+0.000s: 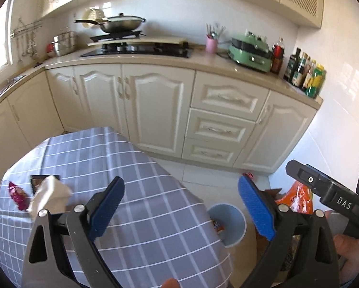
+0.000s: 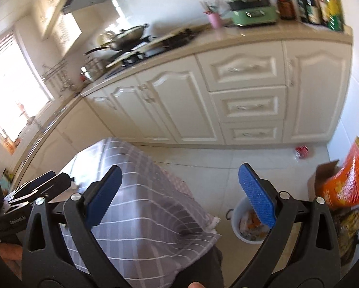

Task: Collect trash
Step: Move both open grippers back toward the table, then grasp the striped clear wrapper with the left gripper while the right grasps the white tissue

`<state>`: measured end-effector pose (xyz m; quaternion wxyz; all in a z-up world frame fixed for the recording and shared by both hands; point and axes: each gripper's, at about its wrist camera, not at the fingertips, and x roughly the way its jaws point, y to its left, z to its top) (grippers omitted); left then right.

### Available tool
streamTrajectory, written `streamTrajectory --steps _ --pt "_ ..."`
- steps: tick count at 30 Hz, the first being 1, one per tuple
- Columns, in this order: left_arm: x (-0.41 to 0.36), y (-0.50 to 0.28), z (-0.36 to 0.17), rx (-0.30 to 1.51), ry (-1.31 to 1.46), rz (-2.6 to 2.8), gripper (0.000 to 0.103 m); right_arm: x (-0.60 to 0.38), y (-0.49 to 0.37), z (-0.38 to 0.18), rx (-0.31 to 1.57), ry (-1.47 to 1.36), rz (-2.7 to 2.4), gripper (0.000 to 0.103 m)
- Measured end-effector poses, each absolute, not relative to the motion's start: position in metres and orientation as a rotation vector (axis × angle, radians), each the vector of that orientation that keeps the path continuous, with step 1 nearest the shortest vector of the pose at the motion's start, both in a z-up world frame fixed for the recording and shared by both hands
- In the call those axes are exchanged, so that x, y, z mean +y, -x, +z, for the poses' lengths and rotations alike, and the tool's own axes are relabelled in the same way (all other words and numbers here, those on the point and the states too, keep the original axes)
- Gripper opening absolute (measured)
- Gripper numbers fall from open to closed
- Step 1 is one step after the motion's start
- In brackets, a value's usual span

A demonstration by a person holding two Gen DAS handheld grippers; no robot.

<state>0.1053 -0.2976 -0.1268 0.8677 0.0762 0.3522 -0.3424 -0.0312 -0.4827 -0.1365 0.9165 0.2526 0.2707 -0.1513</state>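
Note:
A crumpled white tissue [image 1: 50, 195], a magenta snack wrapper [image 1: 17, 195] and a dark packet [image 1: 39, 182] lie on the left part of the table with the grey checked cloth [image 1: 136, 192]. My left gripper [image 1: 179, 206] is open and empty above the table's right edge. A pale bin [image 1: 229, 223] stands on the floor by that edge; in the right wrist view the bin [image 2: 237, 218] holds several pieces of trash. My right gripper [image 2: 179, 204] is open and empty, above the table corner and the bin. Its body [image 1: 328, 192] shows at right in the left wrist view.
Cream kitchen cabinets [image 1: 155, 105] with a stove [image 1: 136, 48], wok, green appliance [image 1: 249, 52] and bottles [image 1: 304, 72] run along the back. An orange bag in a cardboard box [image 2: 342, 182] and a red can [image 2: 301, 151] are on the floor at right.

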Motion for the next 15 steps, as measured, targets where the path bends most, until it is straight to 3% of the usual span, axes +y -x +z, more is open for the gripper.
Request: streamTrajectory --steps 15 --pt "-0.159 -0.129 -0.126 0.674 -0.038 -0.503 0.094 -0.383 -0.032 -0.107 0.567 -0.393 -0.135 0.096"
